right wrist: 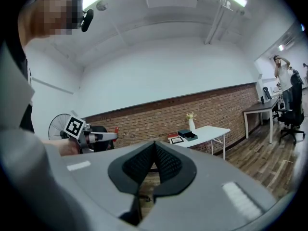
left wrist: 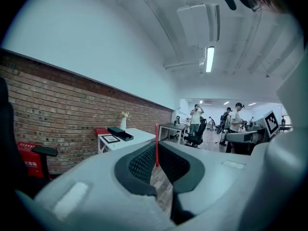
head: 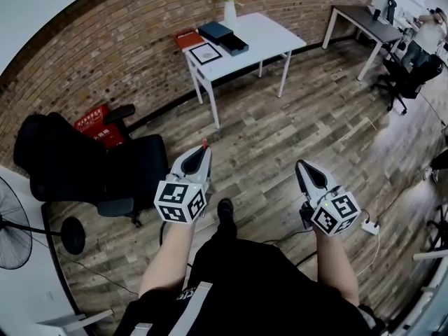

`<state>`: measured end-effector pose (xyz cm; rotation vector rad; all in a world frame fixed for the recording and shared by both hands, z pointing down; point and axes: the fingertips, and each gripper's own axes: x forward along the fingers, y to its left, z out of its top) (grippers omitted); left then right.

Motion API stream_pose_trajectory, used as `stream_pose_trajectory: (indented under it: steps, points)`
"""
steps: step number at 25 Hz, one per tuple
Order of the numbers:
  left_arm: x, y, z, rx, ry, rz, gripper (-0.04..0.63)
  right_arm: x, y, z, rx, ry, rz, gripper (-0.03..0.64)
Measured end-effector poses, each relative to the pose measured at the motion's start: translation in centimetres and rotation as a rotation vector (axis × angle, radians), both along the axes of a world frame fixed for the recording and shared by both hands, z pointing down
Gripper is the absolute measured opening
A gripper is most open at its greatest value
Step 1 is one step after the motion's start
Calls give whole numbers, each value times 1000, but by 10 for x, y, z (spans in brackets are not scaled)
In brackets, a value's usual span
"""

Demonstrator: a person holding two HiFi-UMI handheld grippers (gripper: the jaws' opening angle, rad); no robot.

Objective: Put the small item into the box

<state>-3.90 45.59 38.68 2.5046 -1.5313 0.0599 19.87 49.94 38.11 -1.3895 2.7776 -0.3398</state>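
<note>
My left gripper [head: 204, 149] is shut on a thin red stick-like item [head: 204, 143], which pokes up from between the jaw tips [left wrist: 156, 146]. That small red item [left wrist: 156, 138] stands upright in the left gripper view. My right gripper [head: 300, 165] is shut with nothing between its jaws [right wrist: 154, 146]. Both grippers hang over the wooden floor, well short of the white table [head: 269, 37]. On that table lies an open dark box [head: 234, 45] with a dark lid [head: 215, 31] beside it. The right gripper view also catches the left gripper [right wrist: 103, 136].
The table also carries a red box [head: 189, 39], a framed picture [head: 206, 53] and a vase of flowers [head: 229, 9]. A black office chair [head: 91, 166], red crates [head: 98, 126] and a fan [head: 14, 233] stand at left. A second desk [head: 364, 19] and people are far right.
</note>
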Motion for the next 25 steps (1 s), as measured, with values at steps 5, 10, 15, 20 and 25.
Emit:
stream_pose_trajectory:
  steps: [5,10,15,20,25]
  points:
    - [-12,-72,10,-3,23,14,20,-13,-66,15,-26,24,10,2]
    - [-41,-150,10,-10,34,33,20,-53,-143,18,-55,34,-9,2]
    - [-84,-214,15,-17,66,14,20,-98,-209,11,-61,62,-34,2]
    - [-108,-252,23,-28,66,25,20,-122,-257,5,-52,74,-31,2]
    - [-133,-270,16,-14,77,-2,20,-144,-283,6,-44,86,-62,2]
